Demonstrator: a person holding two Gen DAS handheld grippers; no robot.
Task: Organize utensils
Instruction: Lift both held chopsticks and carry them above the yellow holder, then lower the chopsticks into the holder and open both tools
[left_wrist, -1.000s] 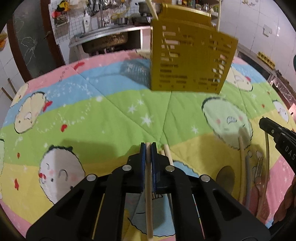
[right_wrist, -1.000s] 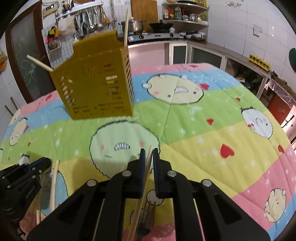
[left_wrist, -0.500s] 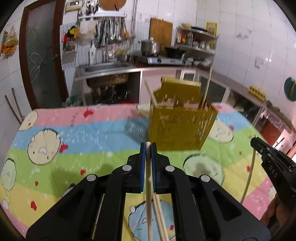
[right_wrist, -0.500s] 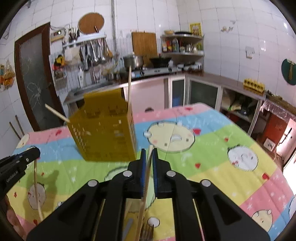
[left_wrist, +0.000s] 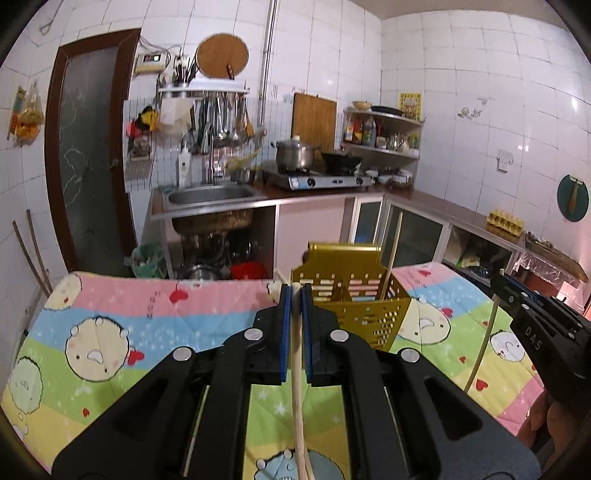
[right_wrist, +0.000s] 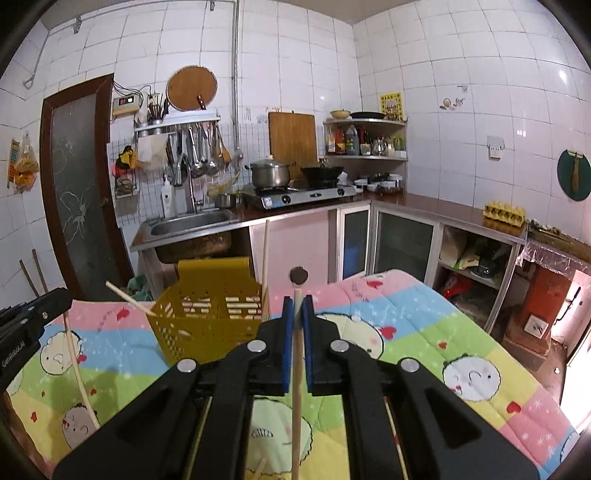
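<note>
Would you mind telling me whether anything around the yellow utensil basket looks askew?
One chopstick sticks out sideways over the rim of the yellow utensil basket, leaning sharply left, while the other chopstick in it stands nearly upright.

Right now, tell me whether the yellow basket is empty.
Not empty: two chopsticks stick out of the basket, one upright, one leaning out left.

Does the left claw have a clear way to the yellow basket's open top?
Probably yes. The left claw, shut on a chopstick, sits just short of the basket with nothing between. Two chopsticks already stand inside, but most of the opening looks free.
</note>
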